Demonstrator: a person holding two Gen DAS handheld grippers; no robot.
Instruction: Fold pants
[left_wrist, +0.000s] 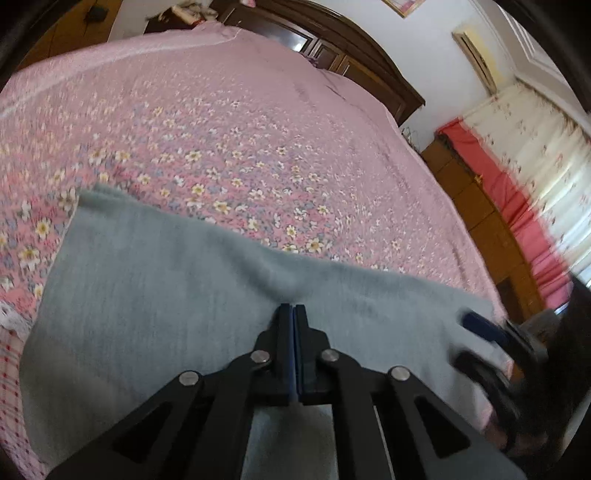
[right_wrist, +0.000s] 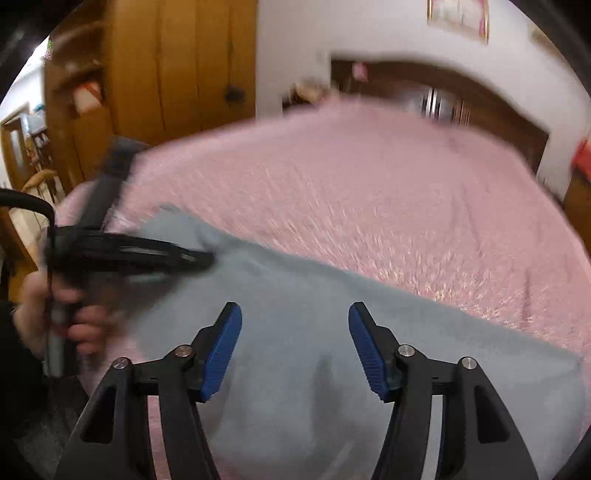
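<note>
A: Pants (left_wrist: 166, 280), grey-blue, lie flat on the near edge of the pink bedspread (left_wrist: 258, 122).
B: Left gripper (left_wrist: 294, 314)?
A: Jaws together, tips over the cloth; whether they pinch it, cannot tell.
B: Right gripper (right_wrist: 295, 332)?
A: Jaws wide apart above the pants, nothing between them.

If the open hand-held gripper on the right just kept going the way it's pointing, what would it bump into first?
Most likely the grey-blue pants. The right hand-held gripper points down at them with its jaws wide apart, and nothing shows in between. How far above the cloth it hangs is hard to tell.
</note>
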